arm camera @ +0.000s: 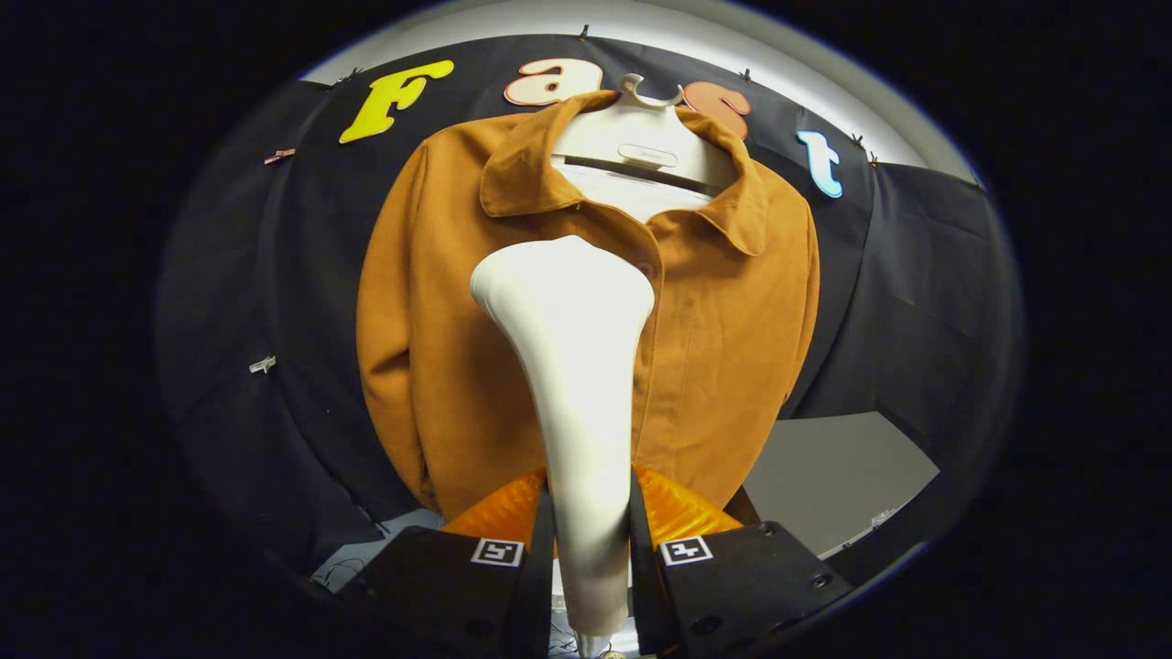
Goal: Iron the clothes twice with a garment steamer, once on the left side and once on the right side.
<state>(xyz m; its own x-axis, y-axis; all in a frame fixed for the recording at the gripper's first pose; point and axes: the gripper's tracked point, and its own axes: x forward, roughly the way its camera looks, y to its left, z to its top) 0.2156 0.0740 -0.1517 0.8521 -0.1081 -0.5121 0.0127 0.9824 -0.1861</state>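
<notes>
Steamer [572,366] work centres on the brown shirt [458,366], which hangs on a pale hanger [641,137] against the booth's dark wall so its front faces the tool flat. Left of the shirt's button placket, the left front panel and sleeve lie smooth and uncovered. Over the placket itself stands the steamer, its broad head level with the shirt's chest just below the collar and its neck running down into the gripper [591,549], whose two fingers are clamped on that neck from either side, holding the tool upright so the head meets the cloth squarely. Right of the placket the other front panel hangs free, and beyond the shirt's right hem sits a grey board [842,476]. Judging by the head's position, a downward pass could start from here.
</notes>
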